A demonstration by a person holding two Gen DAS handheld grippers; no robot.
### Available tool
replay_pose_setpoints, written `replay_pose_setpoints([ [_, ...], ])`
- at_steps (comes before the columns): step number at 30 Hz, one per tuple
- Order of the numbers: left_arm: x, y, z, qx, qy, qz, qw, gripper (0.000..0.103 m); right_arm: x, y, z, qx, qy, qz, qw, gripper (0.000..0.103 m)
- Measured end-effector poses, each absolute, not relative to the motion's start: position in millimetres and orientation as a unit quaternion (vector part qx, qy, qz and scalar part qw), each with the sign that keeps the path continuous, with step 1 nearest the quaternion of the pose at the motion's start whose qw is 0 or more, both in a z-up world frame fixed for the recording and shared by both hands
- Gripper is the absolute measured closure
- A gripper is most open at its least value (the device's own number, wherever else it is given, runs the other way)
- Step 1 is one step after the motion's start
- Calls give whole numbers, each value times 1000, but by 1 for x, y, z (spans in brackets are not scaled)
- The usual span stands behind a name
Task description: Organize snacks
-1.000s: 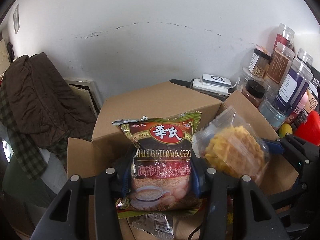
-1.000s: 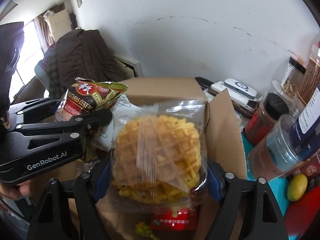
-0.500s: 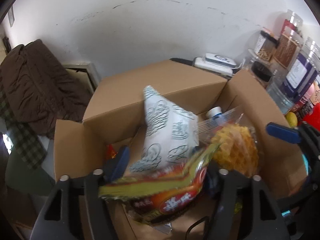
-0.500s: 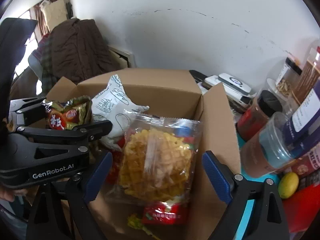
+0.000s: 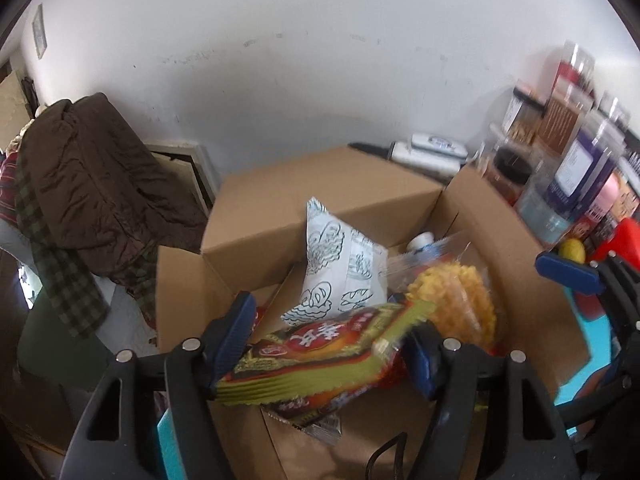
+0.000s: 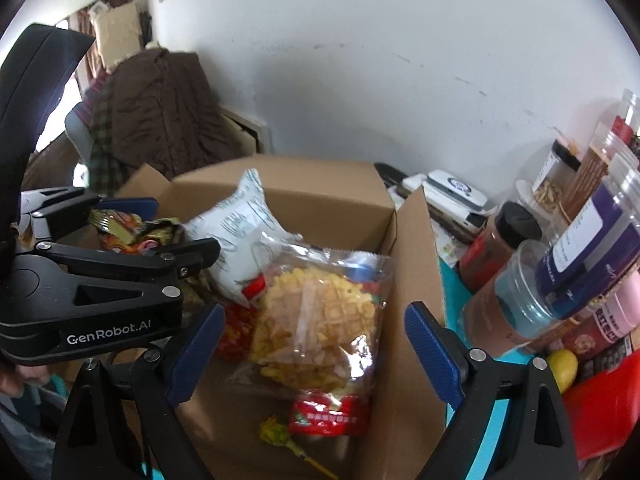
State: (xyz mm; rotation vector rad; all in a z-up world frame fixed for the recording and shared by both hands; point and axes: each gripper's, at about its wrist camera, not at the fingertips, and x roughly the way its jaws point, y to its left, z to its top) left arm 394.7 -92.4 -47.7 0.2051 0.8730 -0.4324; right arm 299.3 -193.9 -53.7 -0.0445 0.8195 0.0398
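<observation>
Packing step, by my reading: both snacks are going into the box [image 6: 332,200]. The right gripper [image 6: 312,356] stands wide apart, the waffle bag [image 6: 320,320] lying loose inside. The left gripper [image 5: 328,344] is apart too — the cereal bag [image 5: 320,360], red and green, lies tilted between its fingers at the near edge. Next, withdraw both.

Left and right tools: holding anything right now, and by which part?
Neither. The left tool is open, the cereal packet lying loose between its fingers. The right tool is open above the waffle bag in the cardboard box.
</observation>
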Motion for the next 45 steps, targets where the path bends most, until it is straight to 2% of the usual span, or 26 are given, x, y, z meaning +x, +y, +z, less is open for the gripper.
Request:
replay_pose_setpoints([
  [23,291,-40,76,57,272,-209,938,35,207,-177,61,-24,238,1,971,10],
  [26,273,-33,83,54,259,-207,942,35,193,-175,67,-24,227,-1,974,10],
  [28,263,-30,87,52,253,-207,944,22,181,-173,70,-26,217,-1,976,11],
  [29,257,-28,89,50,247,-208,945,21,175,-172,72,-26,214,-1,977,11],
  [45,179,-11,89,44,224,-216,949,20,87,-155,78,-38,181,-9,983,9],
])
